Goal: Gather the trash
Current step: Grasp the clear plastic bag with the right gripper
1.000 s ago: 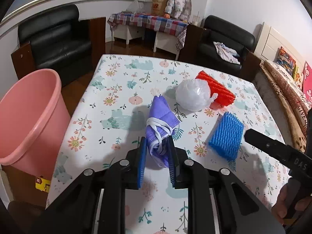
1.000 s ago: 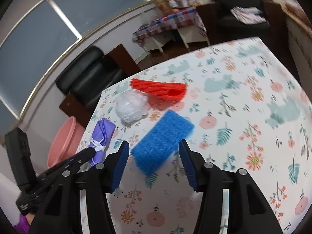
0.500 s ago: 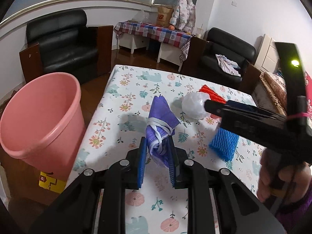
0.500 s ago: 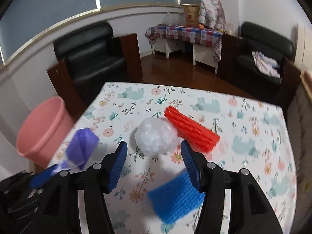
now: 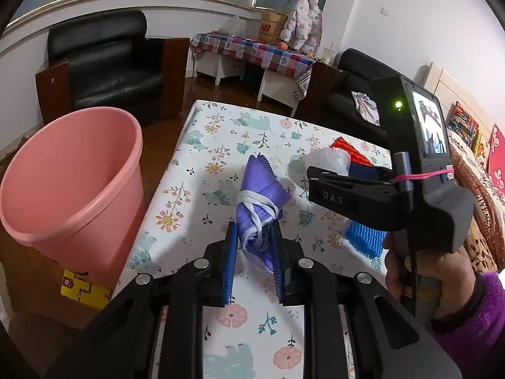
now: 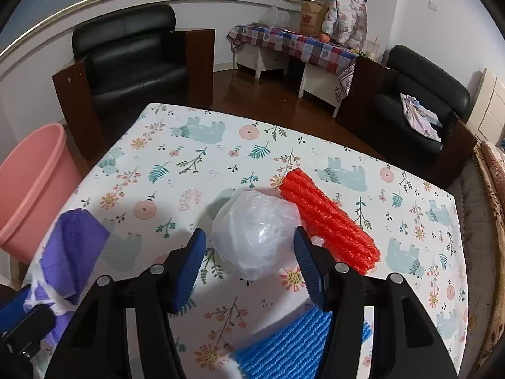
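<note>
My left gripper [image 5: 252, 262] is shut on a purple face mask [image 5: 258, 208] with white straps and holds it above the floral table; the mask also shows at the left of the right wrist view [image 6: 72, 252]. My right gripper [image 6: 249, 265] is open, its jaws on either side of a crumpled white plastic bag [image 6: 255, 237] lying on the table. A red foam net [image 6: 328, 224] lies just right of the bag. A blue foam net [image 6: 296, 350] lies under the right gripper. The pink bin [image 5: 69, 177] stands left of the table.
The floral tablecloth table [image 6: 195, 158] has its left edge beside the bin [image 6: 31, 186]. A yellow box [image 5: 85, 287] sits under the bin. Black armchairs [image 6: 132, 60] and a checkered side table [image 6: 300, 47] stand behind. A bed [image 5: 479, 170] is at the right.
My left gripper lifted the mask and drew back toward the bin side. My right gripper swung from the blue net to hover around the white bag.
</note>
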